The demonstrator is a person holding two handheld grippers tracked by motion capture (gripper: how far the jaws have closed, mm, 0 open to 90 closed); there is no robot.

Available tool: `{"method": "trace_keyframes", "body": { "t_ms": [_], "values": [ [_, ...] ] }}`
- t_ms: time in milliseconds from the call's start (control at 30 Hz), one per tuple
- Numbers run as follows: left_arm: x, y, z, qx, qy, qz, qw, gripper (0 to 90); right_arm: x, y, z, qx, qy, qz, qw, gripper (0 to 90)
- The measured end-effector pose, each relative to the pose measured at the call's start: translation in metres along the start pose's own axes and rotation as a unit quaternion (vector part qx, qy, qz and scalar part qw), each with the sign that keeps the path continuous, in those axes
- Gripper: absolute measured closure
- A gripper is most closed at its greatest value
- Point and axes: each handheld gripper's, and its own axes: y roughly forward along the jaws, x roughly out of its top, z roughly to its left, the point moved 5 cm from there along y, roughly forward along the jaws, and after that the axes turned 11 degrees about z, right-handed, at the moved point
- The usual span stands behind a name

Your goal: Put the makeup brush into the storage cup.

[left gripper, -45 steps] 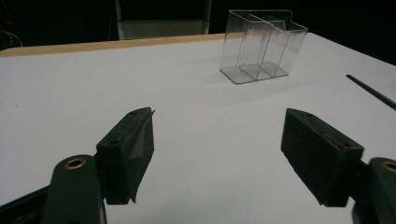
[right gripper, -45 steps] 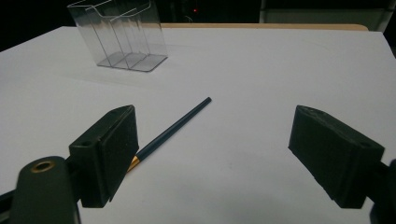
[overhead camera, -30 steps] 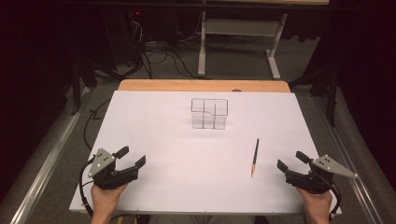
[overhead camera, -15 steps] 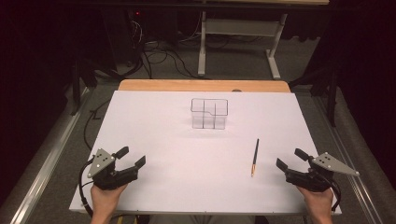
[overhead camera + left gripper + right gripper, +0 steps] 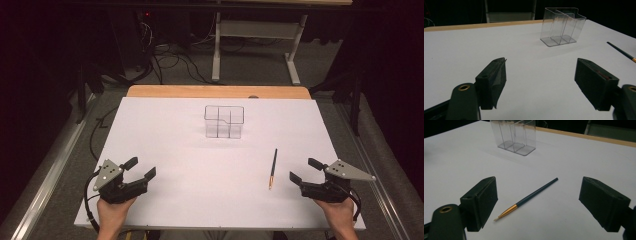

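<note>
Clear plastic holder (image 5: 224, 121) stands empty at the far middle, and the brush (image 5: 273, 168) lies flat, near right, untouched. Your right gripper (image 5: 305, 169) sits just beside it, jaws apart; your left gripper (image 5: 139, 167) waits near left, also spread. Nothing is done yet.

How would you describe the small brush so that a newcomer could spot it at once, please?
Look at the white table, near its right front. Just ahead of the right gripper lies the brush: thin, dark-handled, gold-collared, lying flat, unlike the upright clear organizer.
</note>
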Motion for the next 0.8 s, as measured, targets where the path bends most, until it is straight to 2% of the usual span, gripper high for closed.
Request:
{"method": "trace_keyframes", "body": {
  "t_ms": [100, 133, 200, 367, 500, 600, 700, 800],
  "values": [
    [0.000, 0.000, 0.000, 0.001, 0.000, 0.001, 1.0000, 25.6, 0.001, 0.001, 0.001, -0.002, -0.012, 0.009, 0.9999, 17.0],
    [0.000, 0.001, 0.000, 0.002, -0.001, 0.002, 1.0000, 25.6, 0.002, 0.002, 0.001, -0.005, -0.026, 0.020, 0.9994, 17.0],
    [0.000, 0.001, 0.000, 0.002, -0.001, 0.002, 1.0000, 25.6, 0.002, 0.003, 0.001, -0.007, -0.035, 0.028, 0.9990, 17.0],
    [0.000, 0.001, 0.000, 0.002, -0.001, 0.002, 1.0000, 25.6, 0.004, 0.005, -0.002, -0.007, -0.044, 0.040, 0.9982, 17.0],
    [0.000, 0.001, 0.000, 0.002, -0.001, 0.002, 1.0000, 25.6, 0.006, 0.007, -0.002, -0.010, -0.073, 0.053, 0.9959, 17.0],
    [0.000, 0.001, 0.000, 0.002, -0.001, 0.002, 1.0000, 25.6, 0.007, 0.009, -0.002, -0.016, -0.099, 0.073, 0.9923, 17.1],
    [0.000, 0.001, 0.000, 0.003, -0.001, 0.002, 1.0000, 25.4, 0.009, 0.010, -0.001, -0.025, -0.133, 0.087, 0.9870, 17.1],
    [0.000, 0.001, 0.000, 0.003, -0.003, 0.001, 1.0000, 25.3, 0.011, 0.012, 0.001, -0.028, -0.157, 0.098, 0.9823, 17.1]
  ]
}}
